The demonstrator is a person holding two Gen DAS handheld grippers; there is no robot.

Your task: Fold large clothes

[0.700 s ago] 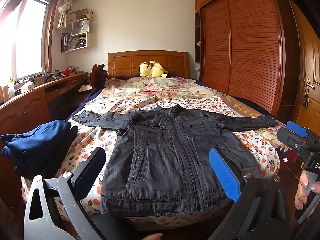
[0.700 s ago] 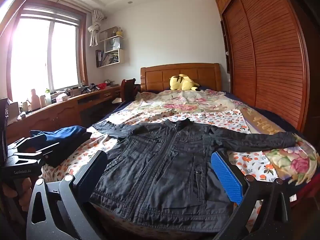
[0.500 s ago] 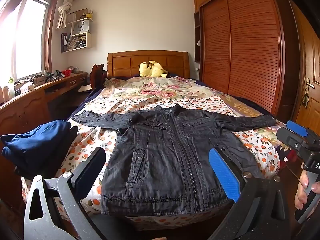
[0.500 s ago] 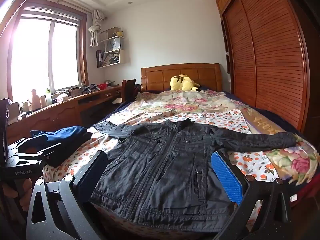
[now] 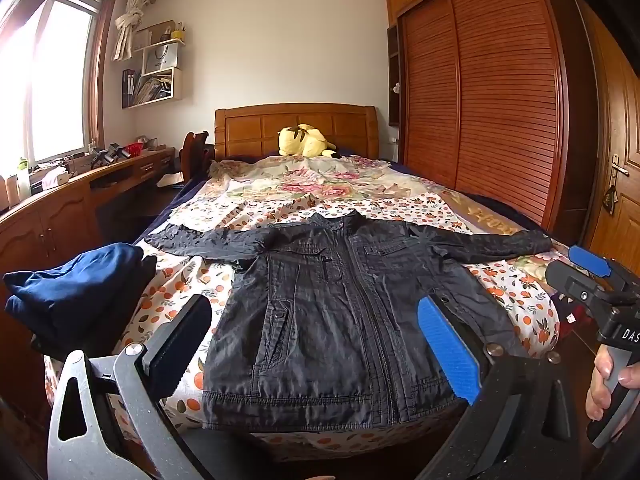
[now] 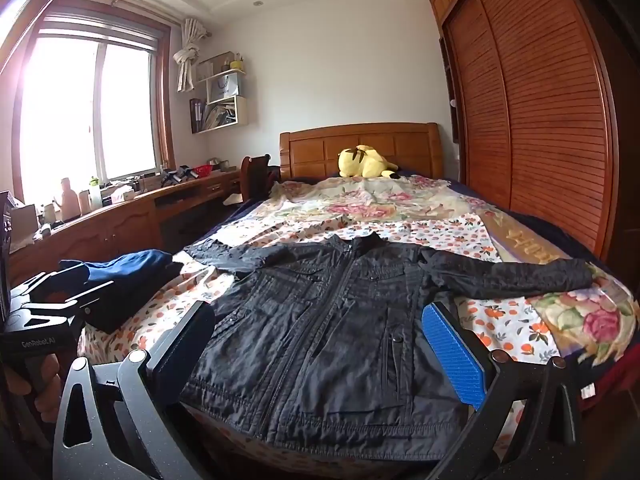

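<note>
A black zip jacket [image 5: 332,316] [image 6: 332,336] lies flat and face up on the bed, both sleeves spread out sideways, hem toward me. My left gripper [image 5: 312,348] hovers open in front of the hem, its jaws wide apart and holding nothing. My right gripper [image 6: 316,352] is likewise open and empty before the hem. In the left wrist view the right gripper [image 5: 592,276] shows at the right edge, held by a hand [image 5: 608,384]. The left gripper's body [image 6: 40,312] appears at the left edge of the right wrist view.
The bed [image 5: 304,188] has a floral cover and a yellow plush toy [image 5: 304,142] at the headboard. A pile of dark blue clothing [image 5: 76,288] sits on the bed's left corner. A wooden desk [image 5: 52,216] runs along the left, a wardrobe [image 5: 500,100] along the right.
</note>
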